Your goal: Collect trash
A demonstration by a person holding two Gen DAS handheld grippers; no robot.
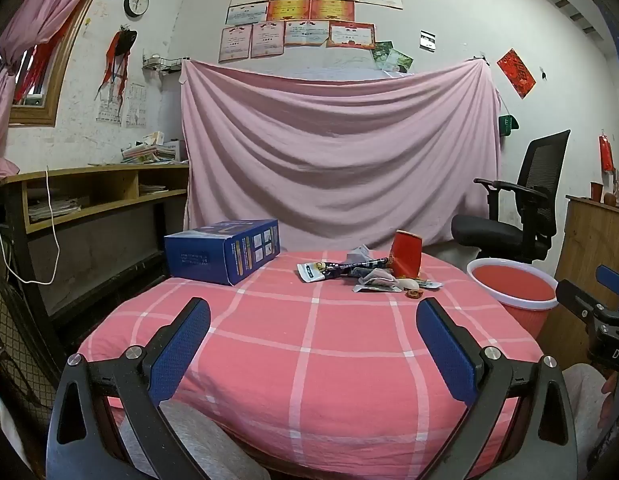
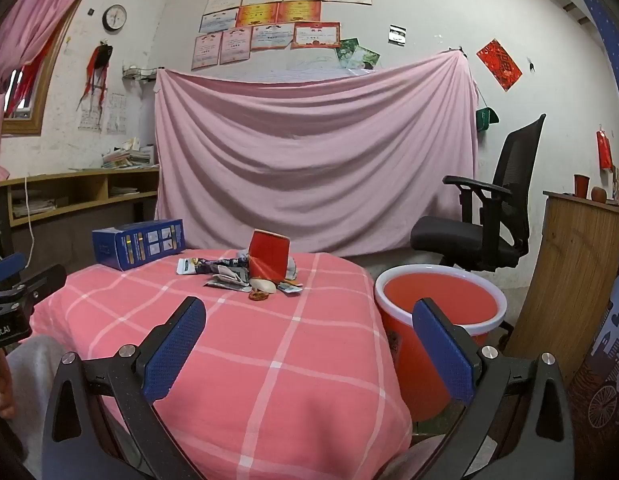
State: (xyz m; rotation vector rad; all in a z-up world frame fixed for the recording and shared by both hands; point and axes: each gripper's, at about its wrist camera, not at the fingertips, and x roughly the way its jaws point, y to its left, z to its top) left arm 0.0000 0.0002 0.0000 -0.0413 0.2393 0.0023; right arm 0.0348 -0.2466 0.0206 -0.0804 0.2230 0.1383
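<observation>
A pile of trash [image 1: 369, 274] lies at the far right of the pink checked table [image 1: 309, 340]: a tipped red paper cup [image 1: 406, 258], crumpled wrappers [image 1: 337, 270] and small scraps. The right wrist view shows the same pile [image 2: 249, 276], with the red cup [image 2: 269, 258] on top. A red bin [image 1: 513, 292] with a white rim stands beside the table on the right; its rim [image 2: 441, 270] and red inside show in the right wrist view too. My left gripper [image 1: 313, 318] hangs open over the near table, empty. My right gripper [image 2: 309, 320] is open too, near the table's right edge, holding nothing.
A blue carton [image 1: 225, 254] sits at the table's far left. Behind the bin stands a black office chair [image 1: 521, 208]. A pink sheet [image 1: 337, 152] hangs on the back wall. Wooden shelves [image 1: 93, 196] run along the left, and a wooden cabinet [image 2: 577, 280] stands on the right.
</observation>
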